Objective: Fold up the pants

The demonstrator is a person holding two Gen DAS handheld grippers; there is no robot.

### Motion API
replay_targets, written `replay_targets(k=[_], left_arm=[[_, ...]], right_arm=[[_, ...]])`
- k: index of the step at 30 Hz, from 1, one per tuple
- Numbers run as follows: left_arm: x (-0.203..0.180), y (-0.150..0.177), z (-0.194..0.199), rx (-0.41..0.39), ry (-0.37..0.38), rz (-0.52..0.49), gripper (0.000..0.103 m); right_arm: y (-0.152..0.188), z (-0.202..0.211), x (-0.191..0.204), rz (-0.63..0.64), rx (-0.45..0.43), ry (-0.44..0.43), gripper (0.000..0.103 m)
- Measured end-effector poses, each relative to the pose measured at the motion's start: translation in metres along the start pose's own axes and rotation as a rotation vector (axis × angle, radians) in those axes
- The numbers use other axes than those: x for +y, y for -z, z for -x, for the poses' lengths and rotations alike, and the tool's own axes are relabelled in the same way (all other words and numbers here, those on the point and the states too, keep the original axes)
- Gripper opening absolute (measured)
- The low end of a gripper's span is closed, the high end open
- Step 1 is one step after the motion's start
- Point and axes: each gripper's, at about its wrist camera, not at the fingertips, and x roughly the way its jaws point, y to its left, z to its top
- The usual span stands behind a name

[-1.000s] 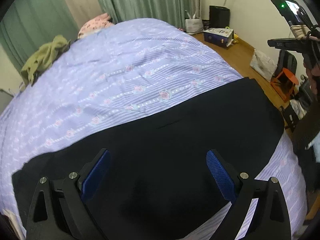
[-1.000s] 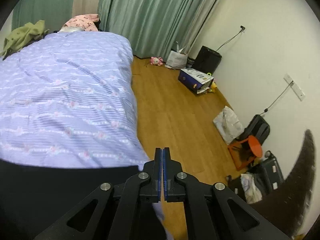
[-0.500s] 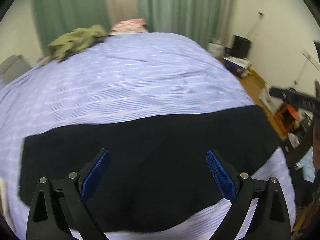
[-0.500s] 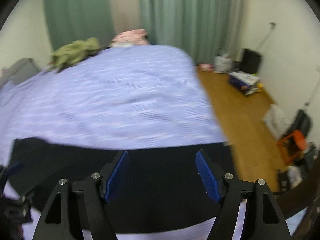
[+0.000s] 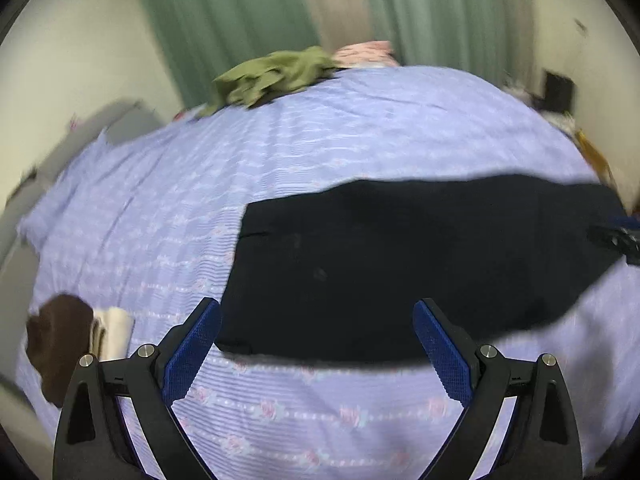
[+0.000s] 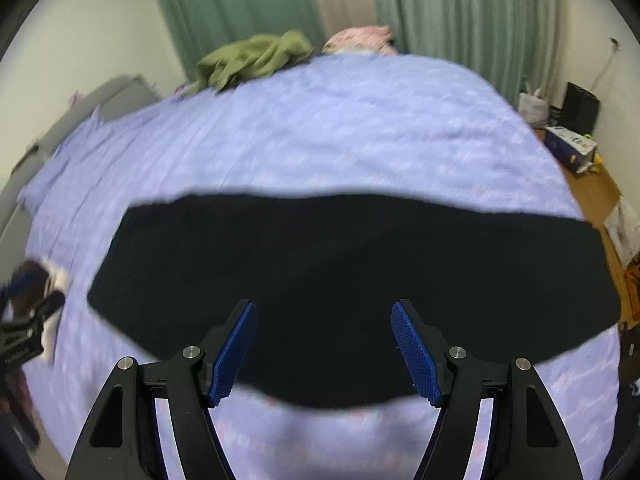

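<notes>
Black pants point(image 5: 400, 272) lie flat in a long band across the purple flowered bedspread point(image 5: 320, 152). My left gripper point(image 5: 318, 308) hovers over their left end, open, nothing between its blue pads. The right gripper point(image 6: 324, 308) hangs above the near edge of the pants point(image 6: 340, 280) around their middle, also open and empty. In the left wrist view the right gripper point(image 5: 618, 240) shows at the far right edge. The left gripper point(image 6: 24, 336) appears at the left edge of the right wrist view. Both views are motion-blurred.
A green garment point(image 5: 276, 76) and a pink item point(image 5: 364, 50) sit at the bed's far end by green curtains. Brown and cream folded clothes point(image 5: 60, 344) lie at the near left of the bed. Wooden floor with boxes point(image 6: 572, 148) lies to the right.
The right gripper went from shut to open. Both views swung left across the bed, so the pants' left end and the brown folded clothes came into sight.
</notes>
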Motion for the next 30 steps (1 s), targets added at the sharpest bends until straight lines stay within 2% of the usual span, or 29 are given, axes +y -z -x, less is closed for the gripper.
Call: replay_targets(k=[4,7,9,12,14,15,16,17,19,21,23,30], left_arm=[[-0.057,0.030,0.011,-0.107,0.056,-0.245,0.098],[-0.106,0.041,0.003,-0.183,0.092,-0.440,0.090],[-0.128,0.042,-0.008,-0.214,0.097,-0.531,0.087],[-0.151,0.037,-0.034,-0.192,0.130,-0.601,0.075],[-0.160,0.030,-0.055,-0.151,0.137,-0.625,0.062],[-0.163,0.025,-0.063,-0.127,0.152,-0.622,0.059],[-0.163,0.021,-0.071,-0.100,0.172,-0.609,0.049],[-0.162,0.017,-0.076,-0.080,0.188,-0.592,0.044],[-0.153,-0.001,-0.084,-0.028,0.251,-0.514,0.034],[-0.133,-0.025,-0.096,0.058,0.363,-0.364,0.033],[-0.115,-0.044,-0.111,0.104,0.424,-0.248,0.033],[-0.090,-0.073,-0.169,0.241,0.514,-0.060,0.035]], right_arm=[[0.039,-0.005,-0.005,0.011,0.105,-0.009,0.071],[0.059,-0.010,-0.015,-0.005,0.160,-0.020,0.071],[0.067,-0.012,-0.019,-0.014,0.170,-0.030,0.071],[0.073,-0.020,-0.025,-0.025,0.192,-0.060,0.070],[0.076,-0.026,-0.026,-0.025,0.198,-0.074,0.068],[0.076,-0.029,-0.027,-0.027,0.200,-0.080,0.065],[0.077,-0.033,-0.028,-0.032,0.205,-0.094,0.064],[0.078,-0.037,-0.028,-0.037,0.213,-0.107,0.063],[0.079,-0.043,-0.028,-0.048,0.217,-0.133,0.061],[0.079,-0.049,-0.028,-0.053,0.222,-0.164,0.056],[0.077,-0.056,-0.024,-0.046,0.220,-0.200,0.055],[0.051,-0.068,-0.006,0.017,0.148,-0.275,0.054]])
